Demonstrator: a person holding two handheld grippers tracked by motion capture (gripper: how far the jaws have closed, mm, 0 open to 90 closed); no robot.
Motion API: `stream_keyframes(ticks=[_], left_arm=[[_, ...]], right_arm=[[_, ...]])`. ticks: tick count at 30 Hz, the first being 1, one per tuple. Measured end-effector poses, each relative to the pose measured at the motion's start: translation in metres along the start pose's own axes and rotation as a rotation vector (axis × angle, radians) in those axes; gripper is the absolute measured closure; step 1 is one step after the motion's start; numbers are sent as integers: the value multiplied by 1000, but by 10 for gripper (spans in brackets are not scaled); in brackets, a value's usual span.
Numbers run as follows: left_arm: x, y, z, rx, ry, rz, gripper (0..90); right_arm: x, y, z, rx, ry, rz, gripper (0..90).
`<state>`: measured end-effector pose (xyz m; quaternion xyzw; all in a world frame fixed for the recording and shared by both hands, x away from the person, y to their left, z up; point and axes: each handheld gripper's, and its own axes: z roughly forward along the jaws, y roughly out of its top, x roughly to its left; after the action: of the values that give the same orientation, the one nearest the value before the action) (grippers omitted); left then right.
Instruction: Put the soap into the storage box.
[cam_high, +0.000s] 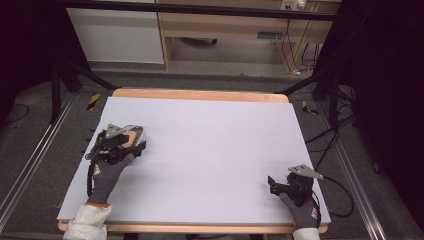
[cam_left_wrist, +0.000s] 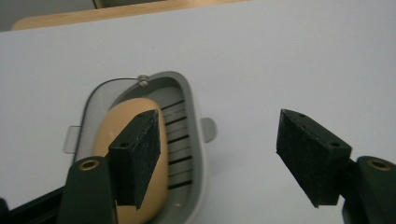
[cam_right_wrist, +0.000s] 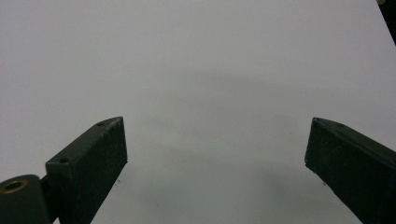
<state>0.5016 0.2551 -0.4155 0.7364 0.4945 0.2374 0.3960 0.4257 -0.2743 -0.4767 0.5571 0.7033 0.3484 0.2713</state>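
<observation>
A grey soap dish (cam_left_wrist: 195, 109) with a slotted floor lies on the pale table (cam_left_wrist: 289, 60) and holds an orange-tan bar of soap (cam_left_wrist: 122, 122). My left gripper (cam_left_wrist: 219, 156) is open just above it: one jaw hangs over the soap, the other over bare table to the dish's right. In the high view the dish (cam_high: 139, 131) and soap (cam_high: 131, 138) sit at the table's left, under the left gripper (cam_high: 137, 145). Near the front right corner my right gripper (cam_high: 272, 184) is open, and in its own view the right gripper (cam_right_wrist: 215, 158) has nothing but table between its jaws.
The table (cam_high: 210, 145) has a wooden rim (cam_high: 200, 94) at the far edge. Cables (cam_high: 345, 200) trail off the right side. Black stand legs (cam_high: 60, 85) and a wooden shelf unit (cam_high: 225, 30) stand beyond the table.
</observation>
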Motion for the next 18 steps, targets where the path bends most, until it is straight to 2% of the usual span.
stream_keyframes(ticks=[1, 2, 5, 11, 18], left_arm=[[0, 0, 0, 0, 0, 0, 293], [-5, -2, -2, -8, -11, 20, 293], [-14, -8, -5, -3, -40, 43, 291], [-27, -20, -9, 8, -65, 78, 287], [-37, -34, -12, 22, -76, 96, 273]], right_arm=[[0, 0, 0, 0, 0, 0, 59], [0, 0, 0, -2, -2, 0, 59], [-1, 0, 0, -3, -4, -1, 59], [-2, -1, -1, -1, -15, 9, 58], [-3, -2, -2, -2, -29, 10, 56]])
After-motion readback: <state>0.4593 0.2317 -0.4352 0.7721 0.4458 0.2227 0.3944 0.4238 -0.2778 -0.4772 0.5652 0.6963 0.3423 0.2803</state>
